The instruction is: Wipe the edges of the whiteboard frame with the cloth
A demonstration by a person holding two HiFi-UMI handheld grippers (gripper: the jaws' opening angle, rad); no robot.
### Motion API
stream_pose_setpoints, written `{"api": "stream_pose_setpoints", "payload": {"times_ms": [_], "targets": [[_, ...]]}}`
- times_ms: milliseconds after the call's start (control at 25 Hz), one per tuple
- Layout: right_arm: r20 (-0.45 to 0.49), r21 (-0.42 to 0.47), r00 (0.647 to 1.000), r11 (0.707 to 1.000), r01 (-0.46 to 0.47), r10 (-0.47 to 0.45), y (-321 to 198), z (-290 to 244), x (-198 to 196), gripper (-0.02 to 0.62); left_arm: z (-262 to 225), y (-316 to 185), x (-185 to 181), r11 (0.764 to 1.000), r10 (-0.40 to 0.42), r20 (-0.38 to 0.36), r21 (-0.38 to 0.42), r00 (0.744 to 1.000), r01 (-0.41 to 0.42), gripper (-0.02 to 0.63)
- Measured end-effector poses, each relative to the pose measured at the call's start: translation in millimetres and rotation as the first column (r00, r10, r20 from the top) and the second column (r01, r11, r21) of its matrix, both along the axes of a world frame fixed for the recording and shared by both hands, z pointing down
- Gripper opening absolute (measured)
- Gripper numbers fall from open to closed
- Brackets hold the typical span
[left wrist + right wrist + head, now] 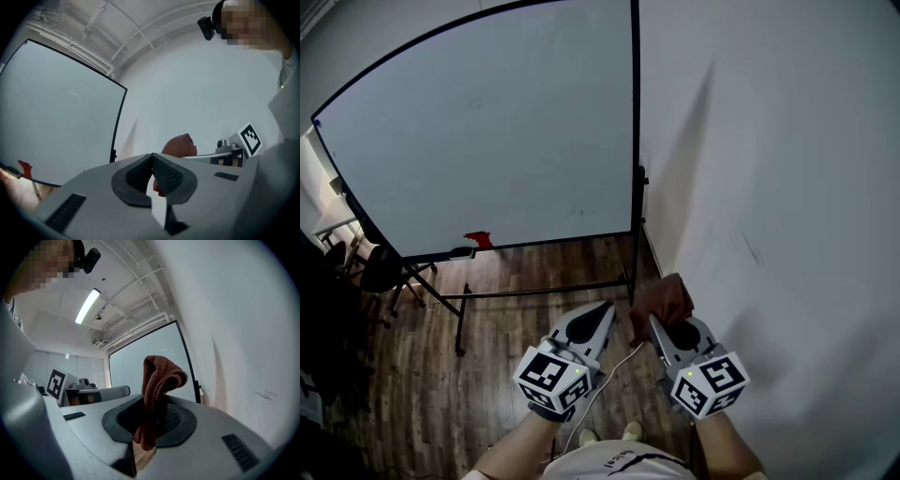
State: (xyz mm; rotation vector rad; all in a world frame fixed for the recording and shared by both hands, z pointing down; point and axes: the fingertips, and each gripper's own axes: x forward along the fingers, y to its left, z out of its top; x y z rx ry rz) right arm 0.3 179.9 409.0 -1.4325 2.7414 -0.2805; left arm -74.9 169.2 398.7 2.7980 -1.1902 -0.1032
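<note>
My right hand-held gripper (pixel 151 420) has its jaws clamped on the cloth (pixel 159 376). The cloth is a rust-brown folded piece that stands up out of the pads and flops over at its top, with a short tail hanging below the jaws. My left hand-held gripper (pixel 152 161) is closed at the tips with nothing between its jaws. From its view I see the cloth just past it, to its right.

In the head view I hold the two grippers low and side by side, near each other, tips pointing forward. Their marker cubes (pixel 551 375) face up at me, and a thin white cable (pixel 609 375) trails down between them.

Beyond the tips stands the whiteboard (pixel 487 141) on its dark stand (pixel 464 298). The cloth is in the air in front of the stand's lower right corner, not touching the black frame (pixel 635 141). The board's right edge runs close along the white wall (pixel 769 187). A small red object (pixel 478 239) sits on the board's bottom ledge at the left. The floor (pixel 506 394) is dark wood planks, and a dark chair (pixel 380 267) stands at the far left.
</note>
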Motion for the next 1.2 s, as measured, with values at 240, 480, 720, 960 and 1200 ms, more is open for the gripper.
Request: {"api": "stream_pose_setpoints", "payload": {"times_ms": [240,480,720,960,1200], "targets": [[-0.018,0.005,1.000,1.000,-0.003,0.003,-11.4,4.9,22.6,0.057,2.4,-12.8,16.7,0.999,-0.035,0.011,0.015,0.999,0.035,0.009],[-0.004,-0.009,1.000,1.000,0.005,-0.005,-28.1,13.6,45.9,0.057,4.8,-29.5,34.6,0.998,-0.061,0.017,0.013,0.998,0.061,0.009],[-0.001,-0.020,1.000,1.000,0.010,-0.010,-48.8,20.9,49.7,0.058,10.9,-46.7,41.9,0.998,-0.064,0.028,0.013,0.998,0.064,0.009],[-0.030,-0.009,1.000,1.000,0.005,-0.005,-91.6,18.2,43.6,0.057,7.3,-87.7,42.0,0.998,-0.047,0.016,0.037,0.999,0.046,0.009],[-0.059,0.001,0.998,1.000,-0.029,0.029,-165.1,8.3,30.5,0.057,-1.2,-158.1,32.6,0.998,-0.014,0.001,0.062,1.000,0.014,0.009]]}}
